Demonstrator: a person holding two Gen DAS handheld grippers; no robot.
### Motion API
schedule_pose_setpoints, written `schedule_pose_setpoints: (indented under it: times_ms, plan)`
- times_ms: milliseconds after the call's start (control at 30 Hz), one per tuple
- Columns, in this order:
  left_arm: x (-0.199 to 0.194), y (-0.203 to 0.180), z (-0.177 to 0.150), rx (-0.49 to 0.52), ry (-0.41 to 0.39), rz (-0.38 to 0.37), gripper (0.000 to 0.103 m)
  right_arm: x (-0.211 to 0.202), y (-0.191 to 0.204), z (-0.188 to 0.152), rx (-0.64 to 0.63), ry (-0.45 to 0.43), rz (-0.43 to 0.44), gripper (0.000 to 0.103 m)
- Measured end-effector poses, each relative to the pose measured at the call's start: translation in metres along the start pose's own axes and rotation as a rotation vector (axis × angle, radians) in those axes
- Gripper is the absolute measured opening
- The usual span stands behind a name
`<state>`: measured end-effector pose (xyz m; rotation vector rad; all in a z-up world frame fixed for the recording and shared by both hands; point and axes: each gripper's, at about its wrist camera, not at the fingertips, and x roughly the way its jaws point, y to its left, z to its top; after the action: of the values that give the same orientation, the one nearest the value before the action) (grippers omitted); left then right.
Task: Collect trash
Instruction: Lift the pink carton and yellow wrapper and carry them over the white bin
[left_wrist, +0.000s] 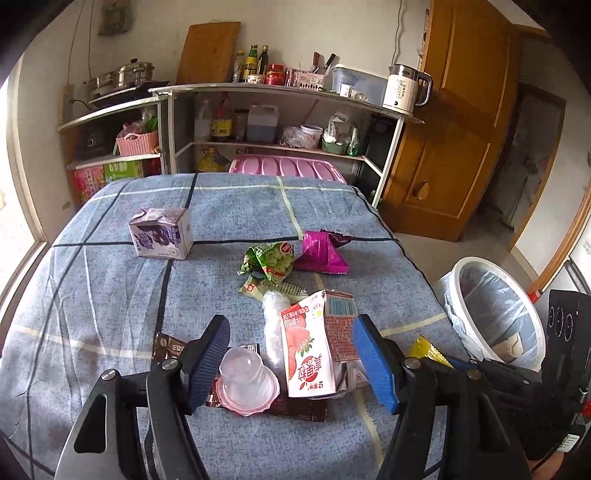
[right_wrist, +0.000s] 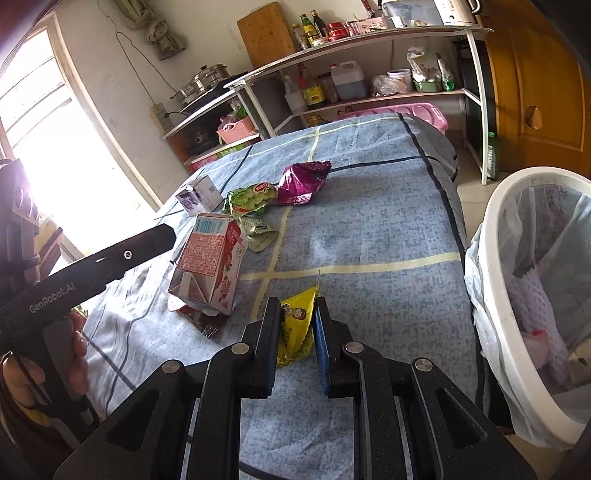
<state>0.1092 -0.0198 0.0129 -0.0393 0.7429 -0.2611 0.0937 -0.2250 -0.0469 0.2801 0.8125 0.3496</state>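
My left gripper (left_wrist: 291, 332) is open over the table, its fingers on either side of a clear plastic cup (left_wrist: 247, 382) and a red-and-white strawberry milk carton (left_wrist: 310, 350). My right gripper (right_wrist: 297, 314) is shut on a yellow snack wrapper (right_wrist: 297, 328), just above the cloth. The wrapper also shows in the left wrist view (left_wrist: 428, 350). A white trash bin (right_wrist: 532, 295) with a clear liner stands right of the table, also in the left wrist view (left_wrist: 495, 310). A green wrapper (left_wrist: 271, 260), a magenta wrapper (left_wrist: 323, 251) and a purple carton (left_wrist: 160, 232) lie farther back.
The table has a blue checked cloth (left_wrist: 110, 295). A brown wrapper (left_wrist: 295, 410) lies under the cup. Metal shelves (left_wrist: 280, 92) with bottles, pots and a kettle stand behind the table. A wooden door (left_wrist: 454, 129) is at the right.
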Motion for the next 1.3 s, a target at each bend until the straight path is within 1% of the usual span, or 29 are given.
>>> schedule_pose_setpoints:
  times_ms: [33,67,133,200,267,333,400,533,700,833,867,900,1000,1033,1067,1300]
  plan:
    - [-0.004,-0.005,0.0,0.022,-0.015,0.01,0.069,0.0,-0.001,0.0,0.002,-0.001,-0.002,0.018]
    - [-0.007,-0.01,0.0,0.043,-0.026,0.0,0.069,0.0,-0.002,0.0,0.005,-0.001,-0.002,0.018]
    - [-0.009,-0.016,-0.001,0.051,-0.028,-0.043,0.069,-0.002,-0.005,-0.001,0.011,-0.002,-0.003,0.018]
    - [-0.005,-0.021,-0.002,0.046,-0.012,-0.059,0.07,-0.003,-0.007,-0.002,0.012,-0.004,-0.004,0.018]
    - [0.002,-0.027,-0.006,0.068,0.002,-0.058,0.07,-0.005,-0.008,-0.003,0.011,-0.004,-0.009,0.018]
    - [0.011,-0.032,-0.008,0.067,0.047,-0.07,0.07,-0.008,-0.011,-0.004,0.01,-0.008,-0.017,0.018]
    - [0.019,-0.033,-0.009,0.051,0.071,-0.093,0.07,-0.011,-0.014,-0.004,0.018,-0.012,-0.022,0.018]
    - [0.035,-0.037,-0.012,0.035,0.099,-0.067,0.07,-0.016,-0.02,-0.004,0.032,-0.018,-0.025,0.018]
    - [0.053,-0.048,-0.017,0.045,0.134,-0.087,0.07,-0.021,-0.025,-0.007,0.042,-0.018,-0.03,0.018]
    - [0.071,-0.054,-0.021,0.044,0.172,-0.033,0.07,-0.024,-0.028,-0.009,0.046,-0.017,-0.03,0.018]
    - [0.073,-0.053,-0.022,0.034,0.178,-0.035,0.07,-0.024,-0.028,-0.009,0.045,-0.016,-0.029,0.018]
    - [0.075,-0.053,-0.022,0.023,0.176,-0.042,0.07,-0.024,-0.029,-0.008,0.046,-0.016,-0.028,0.018]
    - [0.078,-0.054,-0.022,0.018,0.172,-0.018,0.07,-0.025,-0.03,-0.009,0.045,-0.017,-0.027,0.018]
    - [0.079,-0.054,-0.023,0.017,0.17,-0.01,0.068,-0.025,-0.031,-0.009,0.047,-0.017,-0.027,0.018]
    - [0.079,-0.052,-0.022,0.011,0.171,-0.011,0.064,-0.026,-0.032,-0.009,0.05,-0.018,-0.027,0.018]
    - [0.072,-0.05,-0.017,0.002,0.144,-0.006,0.06,-0.032,-0.037,-0.008,0.061,-0.033,-0.027,0.018]
